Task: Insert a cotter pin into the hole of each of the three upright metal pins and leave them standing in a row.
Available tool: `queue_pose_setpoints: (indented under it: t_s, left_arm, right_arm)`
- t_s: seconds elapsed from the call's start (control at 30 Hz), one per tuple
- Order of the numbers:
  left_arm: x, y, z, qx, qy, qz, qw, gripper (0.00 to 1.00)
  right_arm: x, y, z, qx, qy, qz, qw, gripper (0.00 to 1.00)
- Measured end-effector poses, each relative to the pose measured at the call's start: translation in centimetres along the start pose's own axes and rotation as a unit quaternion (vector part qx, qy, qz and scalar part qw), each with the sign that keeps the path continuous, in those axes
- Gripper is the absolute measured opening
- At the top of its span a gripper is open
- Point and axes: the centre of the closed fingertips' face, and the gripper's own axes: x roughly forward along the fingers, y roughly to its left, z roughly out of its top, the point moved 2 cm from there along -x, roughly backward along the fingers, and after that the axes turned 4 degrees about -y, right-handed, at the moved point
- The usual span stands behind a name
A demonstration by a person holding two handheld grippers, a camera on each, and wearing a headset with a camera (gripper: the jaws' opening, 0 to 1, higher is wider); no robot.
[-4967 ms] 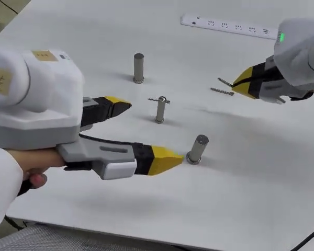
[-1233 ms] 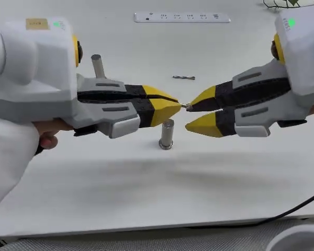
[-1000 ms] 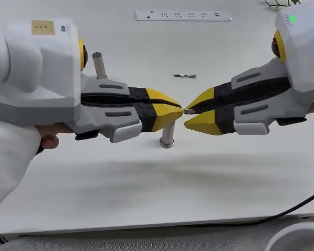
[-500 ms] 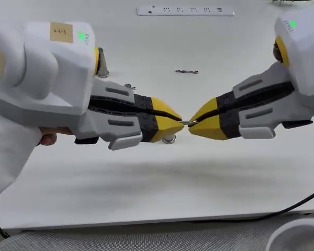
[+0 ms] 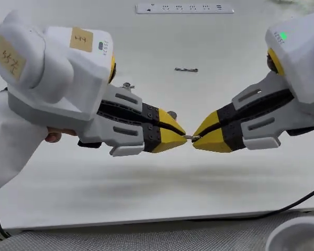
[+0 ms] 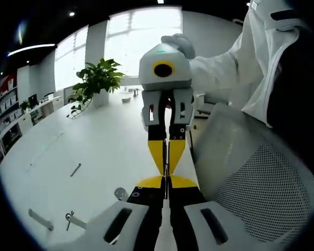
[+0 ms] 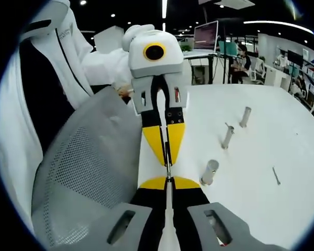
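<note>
Between the yellow jaw tips, raised above the table, a thin silver cotter pin (image 5: 189, 137) bridges the short gap. The left gripper (image 5: 179, 140) has its jaws closed together on one end and the right gripper (image 5: 197, 140) has its jaws pressed together on the other, so both appear to pinch the same pin at once. Each gripper view looks along its own closed jaws at the other gripper, nose to nose, with the fine wire running in line between the tips. This reads as a hand-over or regrip, and doing it well means one gripper lets go only once the other has a firm bite — the pin looks slight and smooth, and a loose pinch would likely let it swivel or drop. The gripper that takes it should end up holding the head end, with the legs free and pointing outward, ready to thread. Just behind the left gripper's jaws in the head view peeks the top of a short grey upright metal pin (image 5: 171, 114). The right gripper view shows it nearest, with no cotter showing in it, then a second upright pin (image 7: 228, 137) that already carries a cotter near its top, then a third upright pin (image 7: 245, 116) farther along the row. A spare cotter pin (image 5: 187, 69) lies flat on the white table (image 5: 146, 183), well apart from the uprights, short of a white power strip (image 5: 184, 8). The held pin should come level with the cross-hole slowly — a nudge could tip the upright.
</note>
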Motion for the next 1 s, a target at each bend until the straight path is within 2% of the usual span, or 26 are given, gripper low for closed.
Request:
queue_pose_setpoints:
  t_s: [0.13,0.33,0.5,0.53,0.7,0.9,1.0]
  left_arm:
    - [0.2,0.2,0.3,-0.011,-0.010,0.007,0.9999,0.00]
    - [0.4,0.9,0.2,-0.013,-0.003,0.029,0.9995,0.02]
    - [0.2,1.5,-0.1,-0.015,0.002,0.052,0.9985,0.26]
    - [0.2,1.6,-0.1,-0.018,0.002,0.058,0.9982,0.28]
    - [-0.3,3.2,-0.5,-0.023,0.004,0.097,0.9950,0.30]
    - [0.2,4.6,-1.5,-0.024,0.025,0.110,0.9933,0.30]
    - [0.6,5.1,-2.1,-0.023,0.038,0.109,0.9930,0.29]
  right_arm:
    - [-0.5,-0.5,0.1,0.005,-0.010,-0.004,0.9999,0.00]
    - [-0.6,-1.3,0.1,0.010,-0.017,-0.017,0.9997,0.00]
    - [-0.9,-2.2,-0.1,0.016,-0.021,-0.029,0.9992,0.00]
    - [-0.9,-2.4,-0.2,0.017,-0.022,-0.033,0.9991,0.00]
    - [-1.1,-3.4,-1.4,0.022,-0.010,-0.048,0.9986,0.00]
    - [-1.2,-4.6,-2.8,0.023,0.013,-0.064,0.9976,0.00]
    - [-1.1,-5.2,-3.4,0.022,0.021,-0.069,0.9971,0.00]
